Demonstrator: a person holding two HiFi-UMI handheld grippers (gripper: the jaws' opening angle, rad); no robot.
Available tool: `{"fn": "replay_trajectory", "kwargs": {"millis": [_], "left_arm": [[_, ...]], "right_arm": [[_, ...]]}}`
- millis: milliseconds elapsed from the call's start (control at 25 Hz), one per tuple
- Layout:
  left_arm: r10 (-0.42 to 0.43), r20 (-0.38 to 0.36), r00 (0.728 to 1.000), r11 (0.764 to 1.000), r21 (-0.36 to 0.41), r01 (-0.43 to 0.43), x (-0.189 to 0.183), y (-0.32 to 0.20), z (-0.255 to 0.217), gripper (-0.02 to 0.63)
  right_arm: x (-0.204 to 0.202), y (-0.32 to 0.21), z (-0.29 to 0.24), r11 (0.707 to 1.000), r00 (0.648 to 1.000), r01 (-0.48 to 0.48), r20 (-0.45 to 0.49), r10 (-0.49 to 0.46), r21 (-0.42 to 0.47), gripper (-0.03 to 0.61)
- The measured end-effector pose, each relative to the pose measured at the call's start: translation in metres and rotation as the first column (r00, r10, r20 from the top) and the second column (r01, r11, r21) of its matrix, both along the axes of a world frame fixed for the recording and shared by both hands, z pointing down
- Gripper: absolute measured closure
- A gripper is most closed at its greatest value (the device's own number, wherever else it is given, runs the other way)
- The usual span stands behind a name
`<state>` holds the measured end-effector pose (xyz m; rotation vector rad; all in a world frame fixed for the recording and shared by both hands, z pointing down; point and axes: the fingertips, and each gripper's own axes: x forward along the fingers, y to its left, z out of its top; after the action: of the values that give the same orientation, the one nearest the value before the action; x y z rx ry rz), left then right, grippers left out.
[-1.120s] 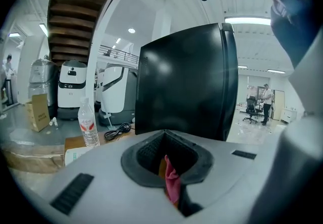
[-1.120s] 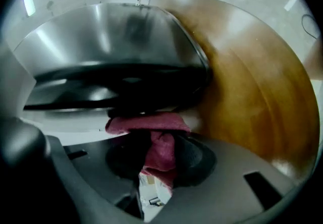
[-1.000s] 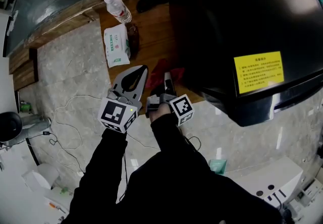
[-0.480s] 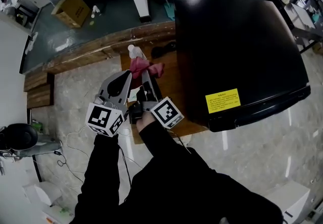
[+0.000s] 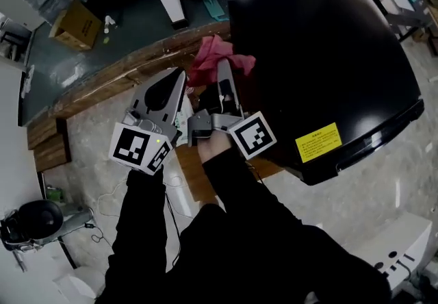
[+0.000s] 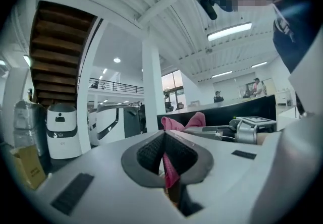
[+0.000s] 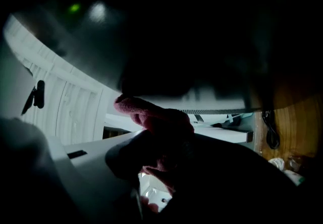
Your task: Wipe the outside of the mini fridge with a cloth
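**Cloth's up by the fridge, grip looks okay**

Fridge [image 5: 321, 56] sits just ahead and to the right of the right gripper [image 5: 223, 71]. It's big, rigid and glossy black, so I reckon it'll take firm pressure without budging. Cloth [image 5: 217, 61] is soft, light and floppy. The right jaws are clamped on a bunched part of it, with flaps spilling past the tips. Left gripper [image 5: 179, 77] is closed right beside it. A pink sliver shows in its gap, can't tell if it's nipped.
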<state>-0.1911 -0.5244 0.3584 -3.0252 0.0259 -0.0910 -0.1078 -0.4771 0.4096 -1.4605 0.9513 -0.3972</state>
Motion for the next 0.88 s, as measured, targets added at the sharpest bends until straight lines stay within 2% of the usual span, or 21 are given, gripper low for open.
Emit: {"fn": "replay_trajectory", "kwargs": {"millis": [160, 360, 640, 800, 880], "left_arm": [[0.152, -0.024, 0.988, 0.986, -0.064, -0.153, 0.024, -0.009, 0.011, 0.607], [0.311, -0.016, 0.950, 0.945, -0.098, -0.311, 0.040, -0.006, 0.033, 0.607], [0.395, 0.074, 0.916, 0.916, -0.104, -0.386, 0.039, 0.003, 0.093, 0.607], [0.425, 0.110, 0.899, 0.903, -0.127, -0.411, 0.038, 0.007, 0.123, 0.607], [0.429, 0.155, 0.890, 0.903, -0.109, -0.416, 0.041, 0.009, 0.146, 0.607]], "right_arm": [[0.014, 0.012, 0.011, 0.990, 0.989, -0.134, 0.065, 0.132, 0.033, 0.446], [0.017, 0.017, 0.027, 0.970, 0.971, -0.222, 0.116, 0.210, 0.099, 0.449], [0.018, 0.023, 0.080, 0.955, 0.956, -0.284, 0.108, 0.274, 0.085, 0.448], [0.017, 0.027, 0.136, 0.946, 0.927, -0.324, 0.208, 0.312, 0.023, 0.448], [0.019, 0.028, 0.159, 0.943, 0.918, -0.333, 0.223, 0.328, -0.014, 0.448]]}}
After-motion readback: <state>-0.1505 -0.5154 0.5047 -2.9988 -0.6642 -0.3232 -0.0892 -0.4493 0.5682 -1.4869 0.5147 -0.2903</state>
